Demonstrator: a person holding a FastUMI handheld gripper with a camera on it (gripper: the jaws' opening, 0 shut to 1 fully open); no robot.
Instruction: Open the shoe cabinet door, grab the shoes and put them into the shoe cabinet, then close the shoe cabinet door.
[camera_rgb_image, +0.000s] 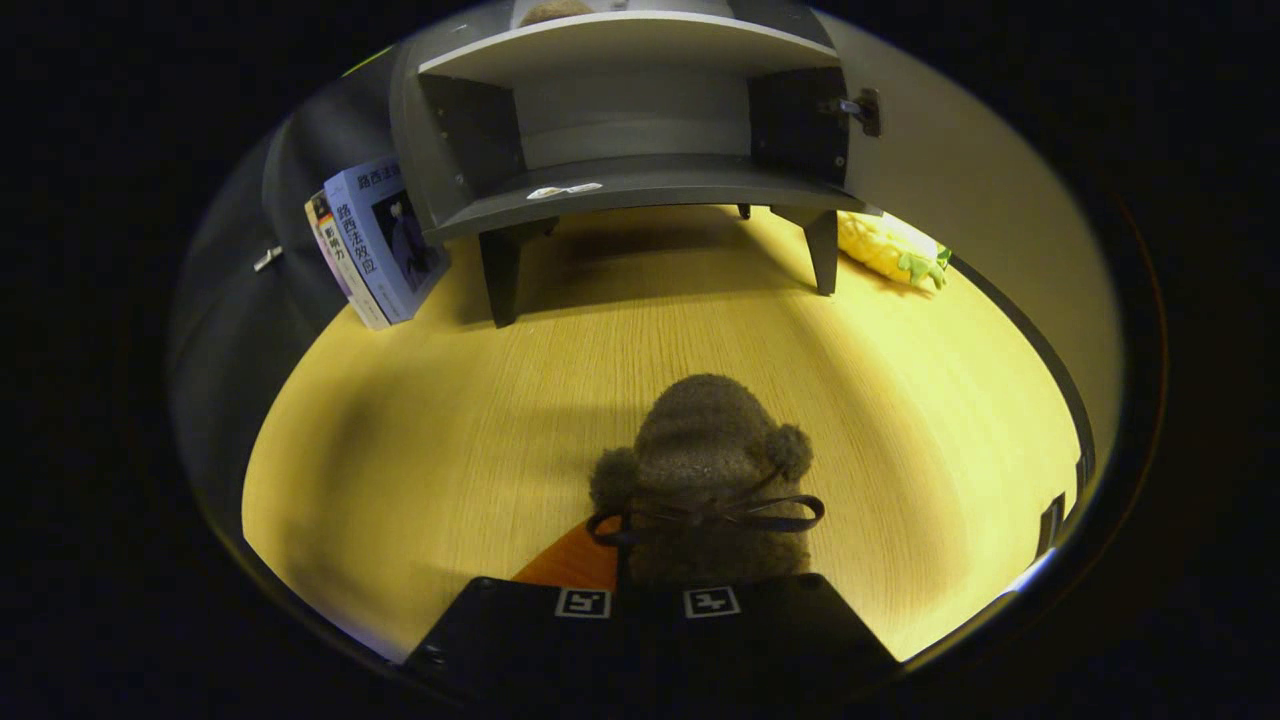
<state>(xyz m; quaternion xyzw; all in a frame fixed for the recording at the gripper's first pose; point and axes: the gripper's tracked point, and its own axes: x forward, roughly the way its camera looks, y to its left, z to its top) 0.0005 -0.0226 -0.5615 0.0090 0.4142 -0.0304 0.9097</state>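
Note:
A fuzzy brown shoe (705, 460) with two pompoms and a dark ribbon bow sits between my fingers, toe pointing away toward the cabinet. My gripper (648, 590) is shut on its heel end, and an orange part (575, 562) of the shoe shows beside the left finger. Well beyond the shoe stands the dark grey shoe cabinet (620, 185) on short legs, its front open and its lower shelf bare except for a small white label. Its door (960, 170) is swung out to the right, pale inner face and hinge showing.
The light wooden tabletop (400, 440) stretches between the shoe and the cabinet. Two books (375, 240) lean against the cabinet's left side, next to a dark panel (290, 200) with a small handle. A yellow plush toy (890, 250) lies behind the right leg.

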